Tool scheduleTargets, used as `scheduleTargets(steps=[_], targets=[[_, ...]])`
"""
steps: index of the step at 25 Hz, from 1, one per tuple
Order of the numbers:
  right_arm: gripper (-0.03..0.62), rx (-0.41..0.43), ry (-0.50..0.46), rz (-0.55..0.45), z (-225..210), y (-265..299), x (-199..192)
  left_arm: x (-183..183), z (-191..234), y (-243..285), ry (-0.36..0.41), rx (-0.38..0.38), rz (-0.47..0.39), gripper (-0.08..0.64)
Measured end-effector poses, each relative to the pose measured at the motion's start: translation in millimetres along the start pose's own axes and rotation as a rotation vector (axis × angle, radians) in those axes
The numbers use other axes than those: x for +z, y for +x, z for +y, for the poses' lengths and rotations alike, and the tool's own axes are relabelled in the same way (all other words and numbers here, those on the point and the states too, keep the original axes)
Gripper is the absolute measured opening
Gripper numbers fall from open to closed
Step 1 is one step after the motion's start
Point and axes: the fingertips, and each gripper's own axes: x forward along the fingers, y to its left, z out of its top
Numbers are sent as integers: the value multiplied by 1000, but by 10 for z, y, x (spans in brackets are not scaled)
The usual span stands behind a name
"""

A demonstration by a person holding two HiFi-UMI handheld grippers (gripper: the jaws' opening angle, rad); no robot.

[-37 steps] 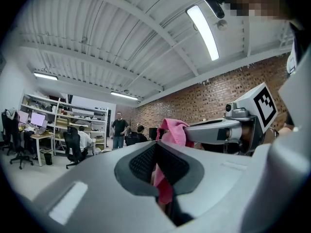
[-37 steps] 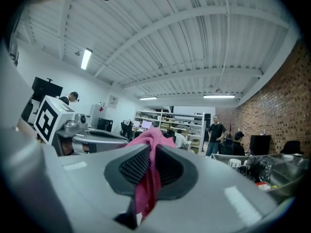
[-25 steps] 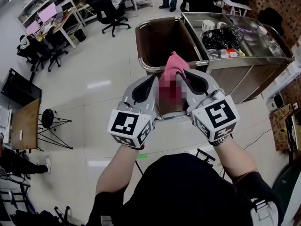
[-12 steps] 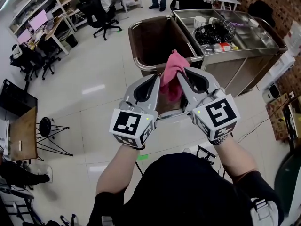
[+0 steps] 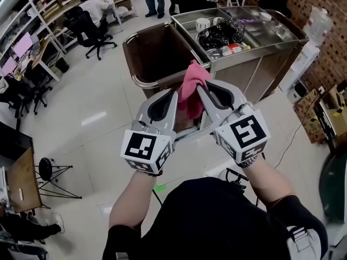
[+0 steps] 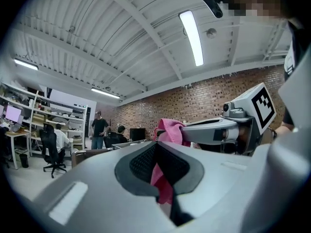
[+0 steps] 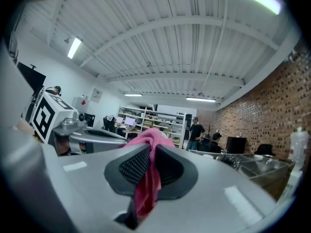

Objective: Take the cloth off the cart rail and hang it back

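A pale tiled floor [image 5: 97, 118] fills the left and near part of the head view, with desks and seated people at the far left

A long stainless-steel cart [image 5: 271, 45] stands far and to the right, in front of a brick wall. Its top tray holds a crumpled black plastic bag [image 5: 219, 34] and, just left of it, a small white cup [image 5: 203, 23]

At the cart's left end sits a deep brown tub [image 5: 154, 53] edged by a rounded metal rail [image 5: 140, 83]

The person's two grey grippers are raised side by side in the middle of the scene, tips close together and angled towards each other. The left gripper [image 5: 172, 95] has its dark ribbed pads pressed almost together on a fold of the pink fabric cloth [image 5: 191, 88], which its own view shows pinched between them [image 6: 156, 152]. The right gripper [image 5: 201, 89] is closed just as narrowly on another fold of the same cloth [image 7: 150, 154]

The cloth is bunched between the two tips, its top rising above them and the rest hanging down between the grippers. In the head view it lies over the tub's near right corner; whether it touches the rail cannot be told
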Motion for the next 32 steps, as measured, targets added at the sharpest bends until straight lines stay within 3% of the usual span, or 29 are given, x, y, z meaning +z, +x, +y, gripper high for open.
scheduleTargets(steps=[8, 32], targets=[[32, -92, 13, -5, -841, -618, 15, 102, -731, 760, 14, -93, 4, -9], [32, -345, 72, 26, -3765, -2674, -763, -488, -3235, 3392, -5, -341, 45, -9]])
